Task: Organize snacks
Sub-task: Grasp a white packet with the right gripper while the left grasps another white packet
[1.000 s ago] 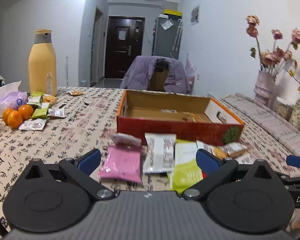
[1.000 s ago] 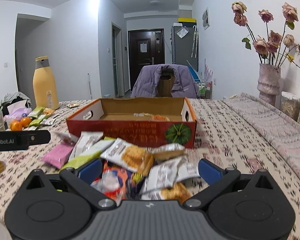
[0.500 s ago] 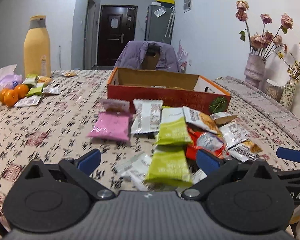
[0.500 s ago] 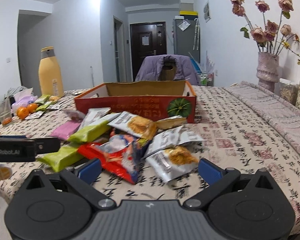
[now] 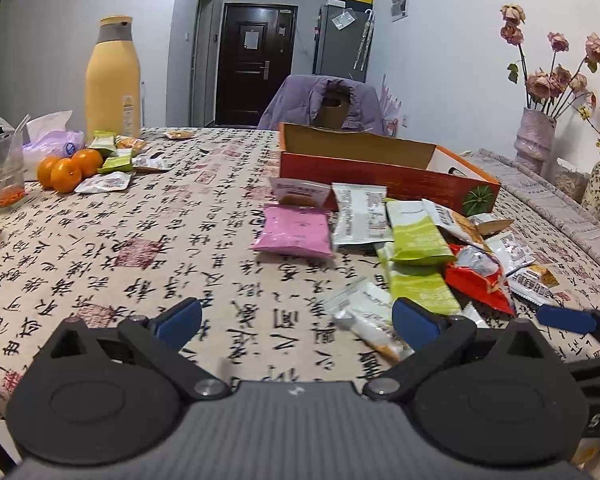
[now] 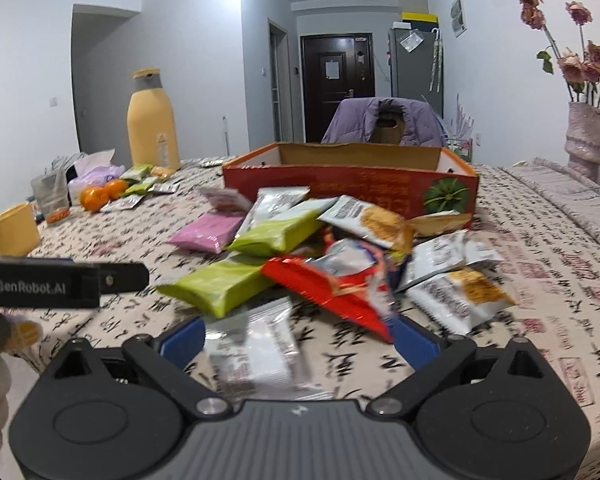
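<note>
A heap of snack packets lies in front of an open red and orange cardboard box [image 5: 380,178] [image 6: 352,188]. In it are a pink packet [image 5: 294,232] [image 6: 206,232], green packets [image 5: 418,236] [image 6: 220,286], a red packet [image 5: 480,280] [image 6: 328,288] and several white ones. My left gripper [image 5: 296,320] stands open low over bare tablecloth, left of the heap, with a white packet [image 5: 364,312] beside its right finger. My right gripper [image 6: 300,340] has its jaws closing. A blurred silver-white packet [image 6: 256,348] lies between them, and the pads do not press on it.
At the far left of the table stand a tall yellow bottle [image 5: 112,80], oranges [image 5: 70,164], a plastic cup [image 5: 4,172], a yellow cup [image 6: 14,228] and more small packets [image 5: 112,168]. A vase of dried roses [image 5: 536,140] stands at the right. A chair with a purple jacket [image 5: 324,104] is behind the box.
Both grippers have drawn back from the box and sunk toward the near table edge. The silver-white packet now sits between the right jaws, which have narrowed a little.
</note>
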Demonstrator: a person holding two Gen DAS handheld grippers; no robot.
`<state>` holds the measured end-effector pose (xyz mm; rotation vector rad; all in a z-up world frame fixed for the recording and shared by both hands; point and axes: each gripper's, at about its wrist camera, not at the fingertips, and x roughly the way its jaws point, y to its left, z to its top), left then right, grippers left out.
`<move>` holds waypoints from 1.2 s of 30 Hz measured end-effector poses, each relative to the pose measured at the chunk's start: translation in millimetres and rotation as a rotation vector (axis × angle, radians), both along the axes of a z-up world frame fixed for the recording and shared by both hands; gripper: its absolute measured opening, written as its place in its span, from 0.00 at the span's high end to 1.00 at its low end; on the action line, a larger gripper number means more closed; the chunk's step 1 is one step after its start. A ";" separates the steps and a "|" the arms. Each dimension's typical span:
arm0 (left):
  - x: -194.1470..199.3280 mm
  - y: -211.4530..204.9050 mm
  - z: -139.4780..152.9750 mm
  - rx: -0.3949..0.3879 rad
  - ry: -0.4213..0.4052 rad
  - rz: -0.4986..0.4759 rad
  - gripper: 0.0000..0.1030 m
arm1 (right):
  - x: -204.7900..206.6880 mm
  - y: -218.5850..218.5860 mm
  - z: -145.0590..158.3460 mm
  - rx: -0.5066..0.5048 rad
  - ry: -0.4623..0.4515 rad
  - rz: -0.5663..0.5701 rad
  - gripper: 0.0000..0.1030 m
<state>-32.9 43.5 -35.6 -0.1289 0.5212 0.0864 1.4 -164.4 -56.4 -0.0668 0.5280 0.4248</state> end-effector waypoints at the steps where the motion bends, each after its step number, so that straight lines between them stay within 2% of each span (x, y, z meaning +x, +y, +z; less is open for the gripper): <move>1: -0.5 2.7 -0.3 -0.004 -0.001 0.000 0.00 | -0.2 2.5 -1.3 -0.004 0.004 0.002 0.07; 7: -1.2 14.0 -2.3 -0.027 -0.002 -0.010 0.00 | -2.0 12.1 -8.3 -0.020 0.015 0.016 0.16; 12: -1.5 17.1 -5.1 -0.045 0.006 -0.030 0.00 | -4.0 18.4 -14.6 -0.055 0.003 0.025 0.39; 13: -1.6 16.8 -5.8 -0.045 0.006 -0.034 0.00 | -4.6 17.8 -14.3 -0.050 0.002 0.030 0.51; 14: -1.4 16.7 -6.1 -0.044 0.007 -0.038 0.00 | -5.1 17.5 -13.9 -0.052 0.000 0.029 0.52; 23: 5.5 10.5 -11.1 -0.026 0.039 -0.082 0.00 | -6.3 -2.6 -2.6 -0.021 -0.052 -0.032 0.54; 36: 34.5 -40.0 -22.1 0.051 0.100 -0.198 0.00 | 4.5 -46.0 4.5 0.027 -0.096 -0.149 0.54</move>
